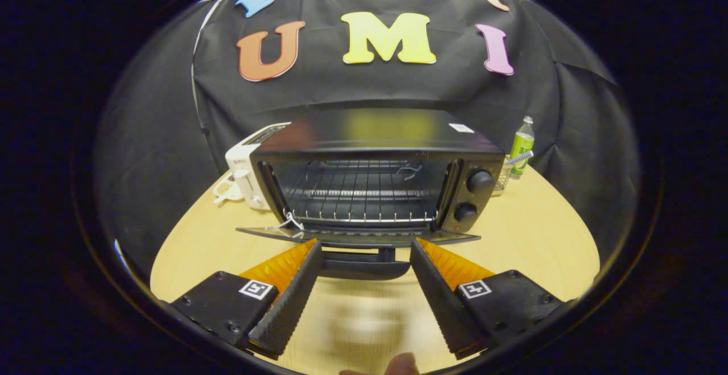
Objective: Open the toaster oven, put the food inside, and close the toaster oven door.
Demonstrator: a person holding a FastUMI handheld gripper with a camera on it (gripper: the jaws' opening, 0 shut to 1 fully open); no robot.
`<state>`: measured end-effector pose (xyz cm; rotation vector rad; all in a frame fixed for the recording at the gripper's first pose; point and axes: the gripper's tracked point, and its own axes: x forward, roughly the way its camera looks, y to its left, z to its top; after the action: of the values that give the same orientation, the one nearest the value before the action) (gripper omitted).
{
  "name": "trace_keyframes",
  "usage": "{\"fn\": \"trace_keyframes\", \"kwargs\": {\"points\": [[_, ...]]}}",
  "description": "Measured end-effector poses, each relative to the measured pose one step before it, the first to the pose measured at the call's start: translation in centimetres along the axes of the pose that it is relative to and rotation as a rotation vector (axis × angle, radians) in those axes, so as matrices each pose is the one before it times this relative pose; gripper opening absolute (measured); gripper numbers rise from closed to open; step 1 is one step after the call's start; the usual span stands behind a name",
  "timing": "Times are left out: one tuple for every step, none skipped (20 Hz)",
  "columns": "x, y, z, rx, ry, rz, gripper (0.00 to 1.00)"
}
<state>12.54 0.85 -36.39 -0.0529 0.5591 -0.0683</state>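
A fingertip [401, 363] of the person shows at the near edge, just behind the two-finger gripper [364, 245] with its black ribbed pads and orange backs. The fingers are spread wide with nothing between them but bare table; they hold nothing. Their tips sit just short of the black toaster oven's [375, 184] dark glass door [358, 237], which hangs fully lowered, its black bar handle [364, 267] between the fingertips. Inside, the wire rack [361, 196] is bare. The oven stands on the pale wooden round table [534, 233], a white toaster [244, 173] to one side, a green bottle [521, 147] to the other.

The opening step looks done. No food can be made out here, so next comes finding and grasping it, then carrying it onto the rack.
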Motion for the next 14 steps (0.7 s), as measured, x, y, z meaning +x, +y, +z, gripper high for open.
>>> {"fn": "trace_keyframes", "kwargs": {"points": [[-0.206,-0.006,-0.862,-0.02529,0.01046,0.00547,1.0],[-0.025,-0.055,-1.115,-0.01349,0.01886,0.00642,1.0],[0.046,0.03,-0.907,0.0026,0.02279,0.00869,1.0],[0.04,0.002,-0.916,0.00911,0.01984,0.00864,1.0],[0.133,0.016,-0.817,0.01011,0.02558,0.00769,1.0],[0.24,-0.02,-0.825,0.00492,0.02821,0.00751,1.0],[-0.026,0.151,-0.448,-0.00132,0.02645,0.01505,1.0],[-0.312,0.298,-0.111,-0.0117,0.01212,0.01976,1.0],[-0.62,0.102,0.489,-0.01477,-0.01278,0.01679,1.0],[-0.664,0.237,0.561,-0.01339,-0.01256,0.01119,1.0],[-1.006,0.206,0.519,-0.00849,-0.01053,0.01296,1.0],[-1.355,0.027,0.27,-0.00461,-0.00939,0.01451,1.0],[-1.228,-0.195,0.499,-0.00413,-0.0105,0.00793,1.0],[-1.251,-0.304,0.65,-0.00356,-0.00989,0.01014,1.0]]}}
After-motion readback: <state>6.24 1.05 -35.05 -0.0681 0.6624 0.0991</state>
